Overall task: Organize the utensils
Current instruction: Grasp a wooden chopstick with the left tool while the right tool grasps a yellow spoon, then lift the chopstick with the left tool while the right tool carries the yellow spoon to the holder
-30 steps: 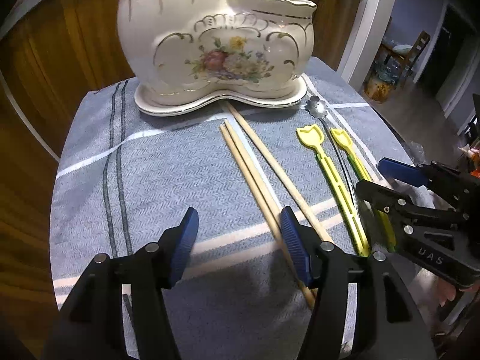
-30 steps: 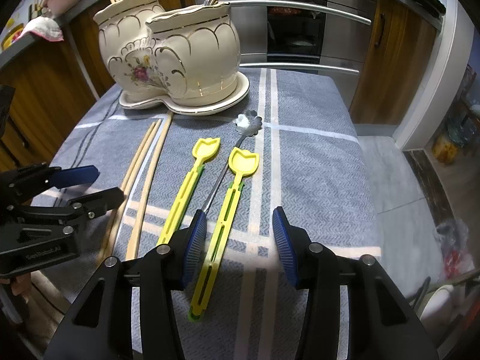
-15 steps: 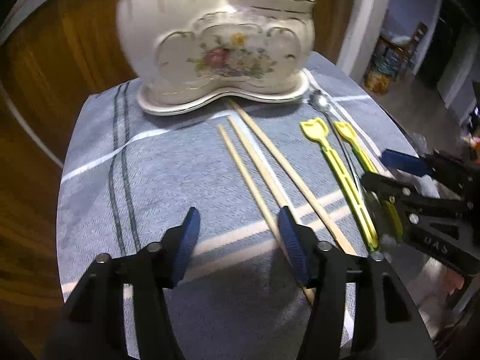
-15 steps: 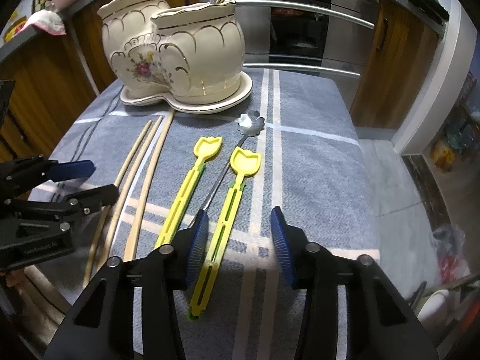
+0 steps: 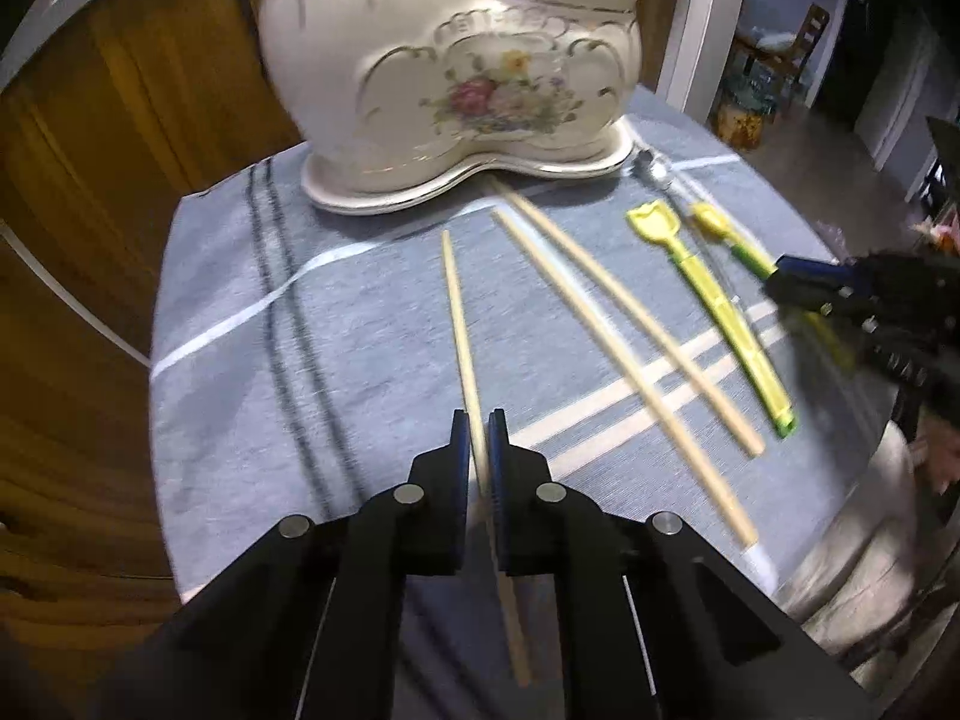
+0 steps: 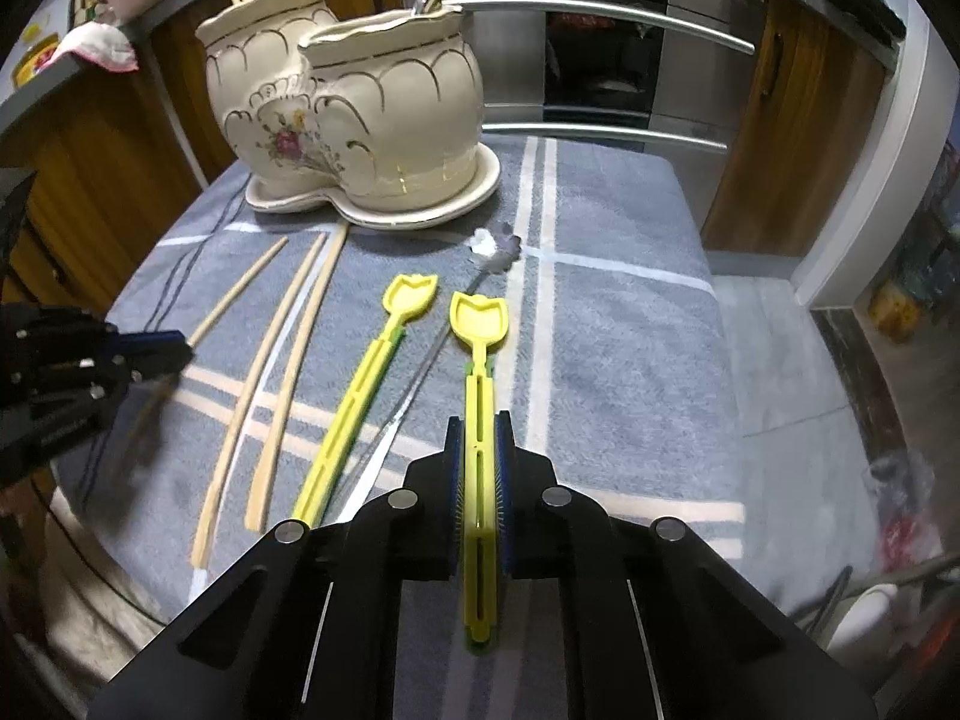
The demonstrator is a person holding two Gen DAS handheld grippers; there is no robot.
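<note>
Two grips: you hold one utensil in each hand, both in front of the ceramic holder point(image 6: 360, 120).
Left gripper point(image 5: 478, 444): its jaws are pressed together on one chopstick point(image 5: 461, 324), near the thick end; the thin end points toward the holder, so it can go in tip first.
Right gripper point(image 6: 478, 450): its jaws are closing on the handle of a yellow tulip utensil point(image 6: 478, 324); the pads already touch both sides, and the tulip head points toward the holder.
Waiting things: two chopsticks point(image 5: 606, 324) and the second yellow utensil point(image 5: 714, 306) lie on the grey cloth point(image 5: 252, 360) in front of the holder, with a metal spoon point(image 6: 495, 249) between the yellow ones, close to the holder's base.
Why this order: I judge you take the outer pieces first, so the hands do not cross.
Only the right view shows: the holder has two pots; chopsticks stand in the far one, a fork in the near one.
Only the left view shows: the gripped chopstick lies apart from its neighbours.
</note>
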